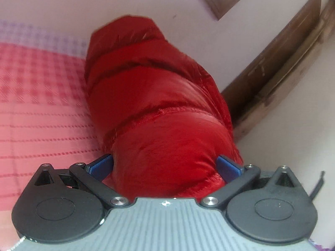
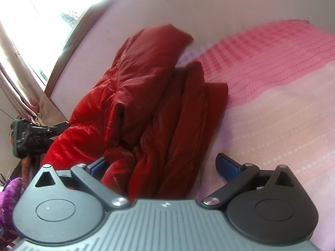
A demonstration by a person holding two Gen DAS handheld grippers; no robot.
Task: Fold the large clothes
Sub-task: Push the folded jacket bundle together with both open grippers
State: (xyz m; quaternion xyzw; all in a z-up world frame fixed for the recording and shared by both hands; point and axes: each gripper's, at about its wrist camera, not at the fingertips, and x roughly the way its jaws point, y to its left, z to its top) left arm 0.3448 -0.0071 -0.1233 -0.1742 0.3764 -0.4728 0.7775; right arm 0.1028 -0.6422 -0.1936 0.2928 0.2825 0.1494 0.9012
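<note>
Looking through the left wrist view first, I am seeing the red puffer jacket (image 1: 155,96) lying as a long padded bundle on the pink checked bedspread (image 1: 35,96), right beside the pale wall (image 1: 104,2). My left gripper (image 1: 165,167) is standing spread as wide as it goes, and the near end of the bundle is bulging in between the two blue pads (image 1: 102,164). The fabric is sitting against both of them, but I am judging this as a loose straddle and not a pinch. A wooden frame (image 1: 278,71) is running along the wall on the right of this view.

Turning to the right wrist view, I am seeing the same jacket (image 2: 146,108) from its other side, and here it is looking less tidy: several thick layers are stacked and rumpled, with one flap (image 2: 163,39) rising against the wall. My right gripper (image 2: 165,167) is also spread open. Its left pad is touching the quilted fabric, while its right pad is hanging clear over the bedspread (image 2: 282,115), so nothing is being held. The left tool is showing at the far left edge, close to the bundle's end, with a curtain (image 2: 18,69) and a bright window behind it.

I am judging the main folds as already made, since the jacket is gathered into a narrow stack. What is remaining, as I am reading it, is flattening that raised flap and squaring the layers.
</note>
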